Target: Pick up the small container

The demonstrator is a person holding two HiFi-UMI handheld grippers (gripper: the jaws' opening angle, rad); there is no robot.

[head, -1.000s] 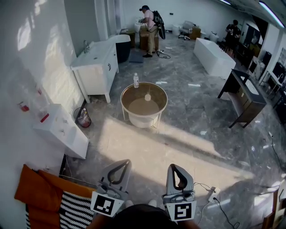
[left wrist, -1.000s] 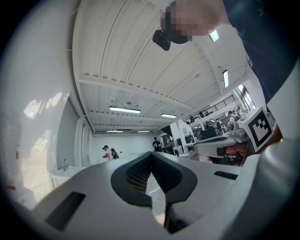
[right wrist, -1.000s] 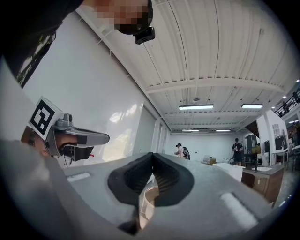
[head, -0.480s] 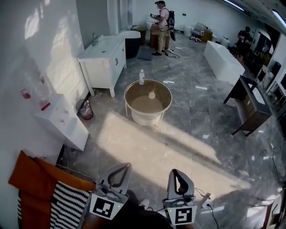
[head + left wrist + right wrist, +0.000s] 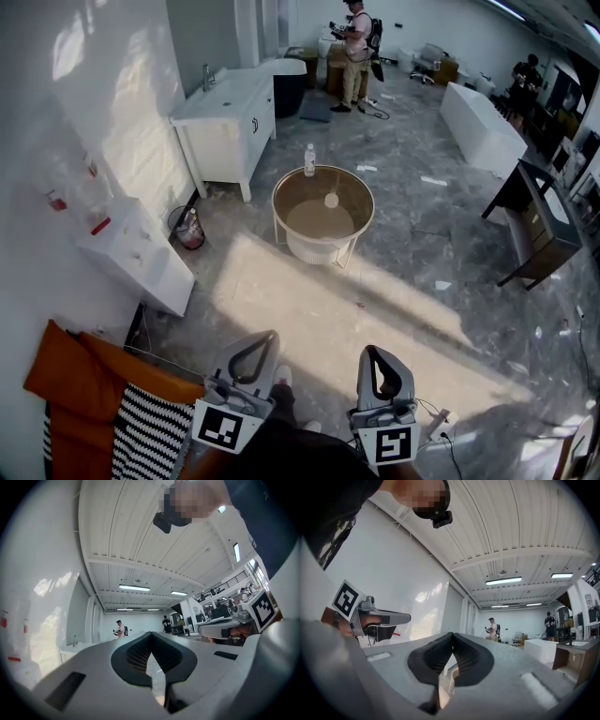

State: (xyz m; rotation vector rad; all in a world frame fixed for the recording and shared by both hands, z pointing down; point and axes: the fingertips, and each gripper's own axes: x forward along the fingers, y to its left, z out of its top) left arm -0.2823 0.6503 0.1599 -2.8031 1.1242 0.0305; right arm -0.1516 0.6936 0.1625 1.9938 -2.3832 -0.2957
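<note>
Two grippers sit at the bottom edge of the head view. The left gripper (image 5: 263, 339) has its jaws fully together with nothing between them. The right gripper (image 5: 373, 353) is in the same state: jaws together, nothing held. Each gripper carries one marker cube, two in total. The two grippers lie side by side, apart from each other, over bare grey marble floor (image 5: 412, 281).

One round table (image 5: 278, 202) with a thin white frame stands well ahead of both grippers, near the middle of the head view. Two items rest on its brown top:
- One clear bottle (image 5: 309, 159), upright, at the far rim.
- One small white object (image 5: 331, 200), right of centre. This is probably the small container; it is too small in the view to confirm its shape.

Neither gripper is near the table.

Left of the table stands one white vanity cabinet (image 5: 230, 122) against the wall. One white wall-mounted basin unit (image 5: 141, 261) hangs nearer the grippers. One small bin (image 5: 189, 229) sits on the floor between these two units. One orange cloth (image 5: 75, 389) and one black-and-white striped cloth (image 5: 150, 436) lie at the lower left. One dark side cabinet (image 5: 539, 220) stands at the right.

Two persons stand at the far end of the room, one (image 5: 356, 23) in the middle and one (image 5: 530, 75) at the right.
</note>
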